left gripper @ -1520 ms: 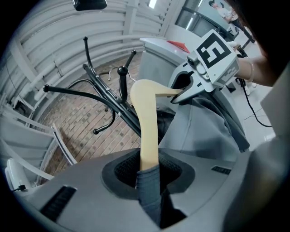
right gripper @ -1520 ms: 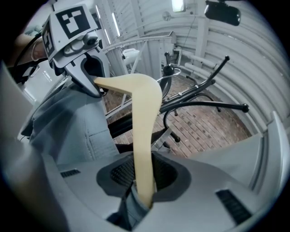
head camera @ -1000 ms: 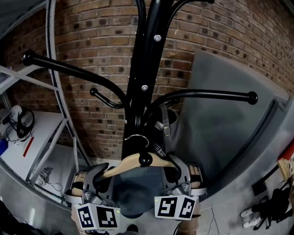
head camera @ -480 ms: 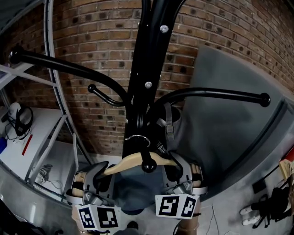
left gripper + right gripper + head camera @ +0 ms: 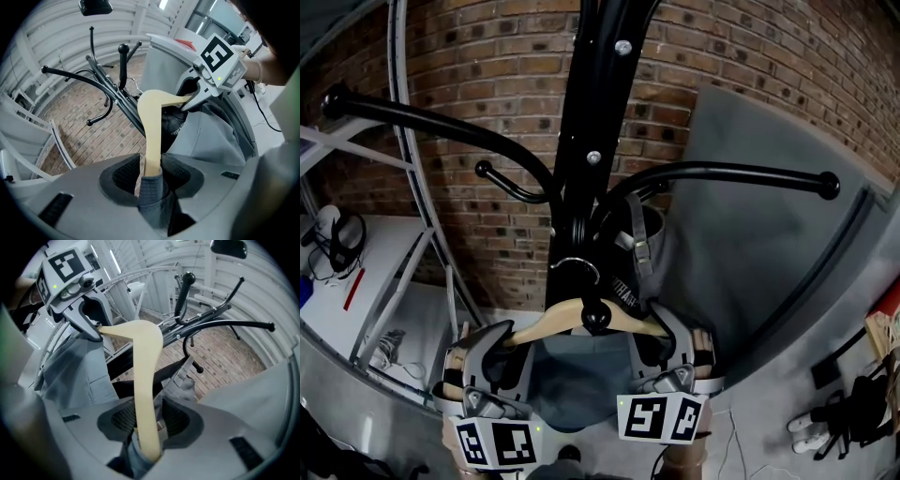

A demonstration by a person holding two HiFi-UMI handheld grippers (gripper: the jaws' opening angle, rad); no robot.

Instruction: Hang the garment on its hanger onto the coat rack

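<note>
A wooden hanger [image 5: 553, 323] carries a grey-blue garment [image 5: 572, 375]. Its metal hook [image 5: 577, 267] sits at the black coat rack [image 5: 591, 141], over the short peg with a ball end [image 5: 595, 317]. My left gripper [image 5: 506, 339] is at the hanger's left end and my right gripper [image 5: 661, 337] at its right end. In the left gripper view the hanger arm [image 5: 152, 131] and a fold of cloth run between the jaws of the left gripper [image 5: 151, 176], which are opening, with a thin gap at the side. The right gripper [image 5: 145, 420] is opening around the other arm [image 5: 143, 380].
Long rack arms [image 5: 722, 173] reach out left and right above the hanger. A strap with a buckle [image 5: 636, 248] hangs from the rack. A brick wall [image 5: 487, 94] stands behind, a grey panel [image 5: 750, 272] at right, a white metal frame [image 5: 403, 272] at left, and cables [image 5: 844, 422] on the floor.
The hanger and both grippers stay in almost the same place at the peg. The hanger has settled slightly lower and the jaws have loosened around its ends.
</note>
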